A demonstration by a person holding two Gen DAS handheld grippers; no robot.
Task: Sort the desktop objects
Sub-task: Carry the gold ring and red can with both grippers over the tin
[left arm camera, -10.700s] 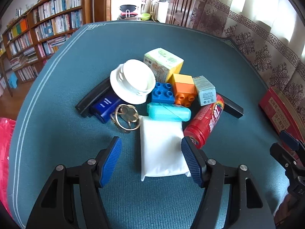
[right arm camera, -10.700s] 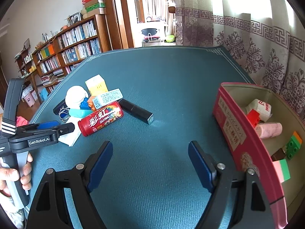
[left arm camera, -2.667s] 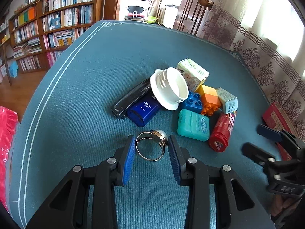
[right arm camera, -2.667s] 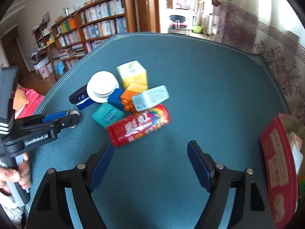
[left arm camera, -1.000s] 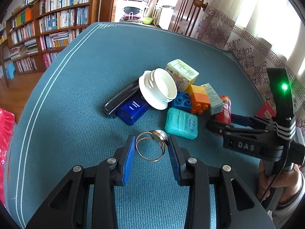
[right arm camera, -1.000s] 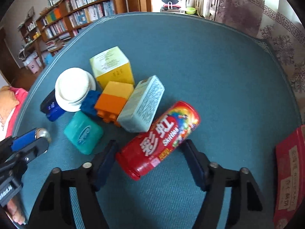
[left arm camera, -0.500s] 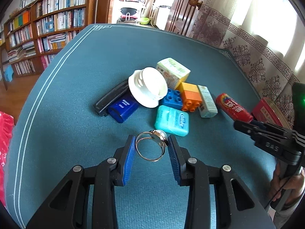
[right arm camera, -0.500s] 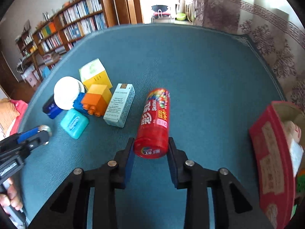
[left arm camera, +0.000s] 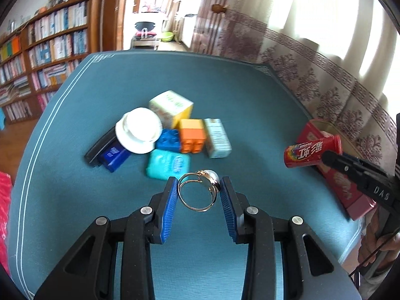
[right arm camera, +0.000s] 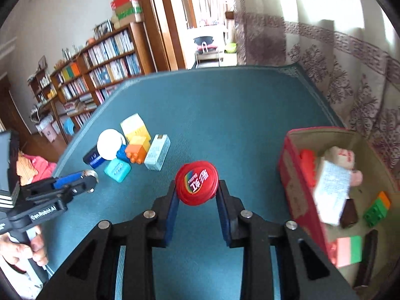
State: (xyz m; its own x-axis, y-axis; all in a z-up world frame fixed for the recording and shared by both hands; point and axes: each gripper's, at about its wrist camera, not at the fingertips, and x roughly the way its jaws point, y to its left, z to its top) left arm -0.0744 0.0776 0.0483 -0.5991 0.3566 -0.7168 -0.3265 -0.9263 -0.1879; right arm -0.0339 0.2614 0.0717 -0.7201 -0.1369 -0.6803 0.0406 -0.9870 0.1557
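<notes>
Over teal felt we carry both loads boxward: left gripper (left arm camera: pixel 198 191) pinching the pearl ring (left arm camera: pixel 198 194), right gripper (right arm camera: pixel 196 193) clamped on the Skittles can (right arm camera: pixel 196 186), heading for the red box (right arm camera: pixel 291 187).

The red can (right arm camera: pixel 196 183) is showing "Skittles" and "彩虹" on its lid and side, the right gripper's (left arm camera: pixel 332 156) body is reading "DAS", and the left gripper's (right arm camera: pixel 87 175) body is reading "GenRobot.AI", while other labels are staying too blurred

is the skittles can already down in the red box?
No: the red Skittles can is clamped in the right gripper above the teal tabletop, left of the red box.
</notes>
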